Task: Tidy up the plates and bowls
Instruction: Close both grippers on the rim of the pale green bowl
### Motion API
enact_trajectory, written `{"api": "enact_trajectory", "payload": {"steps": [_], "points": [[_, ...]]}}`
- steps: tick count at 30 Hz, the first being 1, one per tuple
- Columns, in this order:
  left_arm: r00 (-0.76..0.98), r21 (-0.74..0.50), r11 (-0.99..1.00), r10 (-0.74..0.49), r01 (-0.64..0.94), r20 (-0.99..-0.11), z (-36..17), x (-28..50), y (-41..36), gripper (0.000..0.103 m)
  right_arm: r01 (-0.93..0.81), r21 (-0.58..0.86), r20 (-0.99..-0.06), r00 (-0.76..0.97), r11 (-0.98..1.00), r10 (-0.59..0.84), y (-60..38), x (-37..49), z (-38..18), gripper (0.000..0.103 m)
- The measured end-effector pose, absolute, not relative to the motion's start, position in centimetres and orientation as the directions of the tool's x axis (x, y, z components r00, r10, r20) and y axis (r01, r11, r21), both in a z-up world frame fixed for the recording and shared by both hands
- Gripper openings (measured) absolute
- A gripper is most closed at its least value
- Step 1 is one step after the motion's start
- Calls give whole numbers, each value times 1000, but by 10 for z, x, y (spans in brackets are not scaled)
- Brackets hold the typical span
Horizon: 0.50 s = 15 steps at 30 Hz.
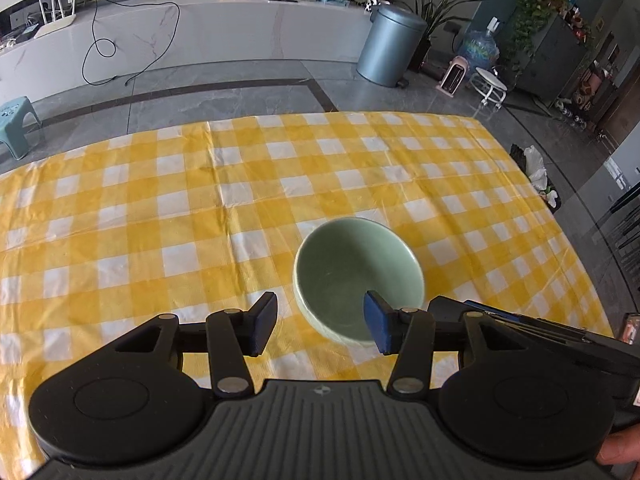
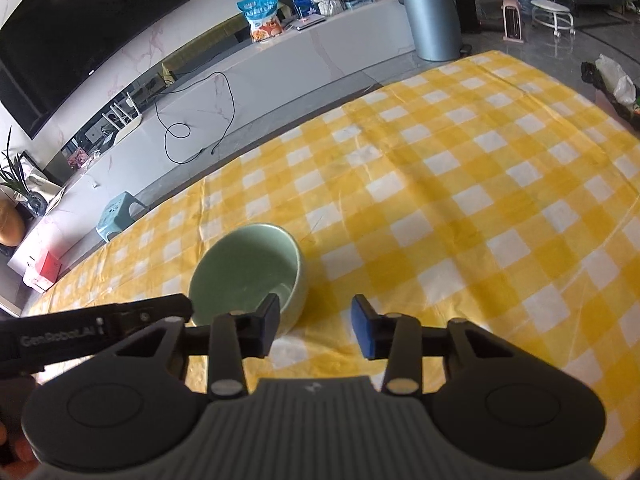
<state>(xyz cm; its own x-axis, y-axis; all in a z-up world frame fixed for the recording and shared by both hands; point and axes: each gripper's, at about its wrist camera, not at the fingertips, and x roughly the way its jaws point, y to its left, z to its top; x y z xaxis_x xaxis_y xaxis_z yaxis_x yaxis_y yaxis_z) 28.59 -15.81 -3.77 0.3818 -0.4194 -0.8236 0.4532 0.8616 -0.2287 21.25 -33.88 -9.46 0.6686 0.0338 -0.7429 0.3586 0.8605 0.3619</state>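
Observation:
A pale green bowl (image 1: 356,276) stands upright and empty on the yellow-and-white checked tablecloth (image 1: 160,208). My left gripper (image 1: 320,324) is open, just in front of the bowl's near rim, with its right blue pad (image 1: 376,326) over the bowl's edge. In the right wrist view the same bowl (image 2: 248,272) sits left of centre. My right gripper (image 2: 316,328) is open and empty, its left finger (image 2: 268,324) close beside the bowl's right wall. The left gripper's body (image 2: 100,328) shows at the bowl's left.
The table's far edge (image 1: 320,114) drops to a grey tiled floor. Beyond it stand a grey bin (image 1: 390,44), a green stool (image 1: 16,124) and a long white counter (image 1: 180,36). A TV (image 2: 72,28) hangs on the wall.

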Motion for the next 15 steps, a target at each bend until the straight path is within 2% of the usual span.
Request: {"api": "enact_trajectory", "payload": {"steps": [3, 8, 12, 15], "points": [[366, -225, 871, -401, 437, -840, -48, 298, -163, 53, 365, 355, -754, 656, 861, 33, -336, 227, -100, 31], [324, -243, 879, -390, 410, -862, -63, 313, -169, 37, 383, 319, -786, 618, 867, 16, -331, 249, -110, 24], [302, -237, 881, -376, 409, -876, -72, 317, -175, 29, 396, 318, -805, 592, 861, 24, -331, 260, -120, 23], [298, -232, 886, -366, 402, -882, -75, 319, -176, 21, 401, 335, -813, 581, 852, 46, -332, 265, -124, 17]]}}
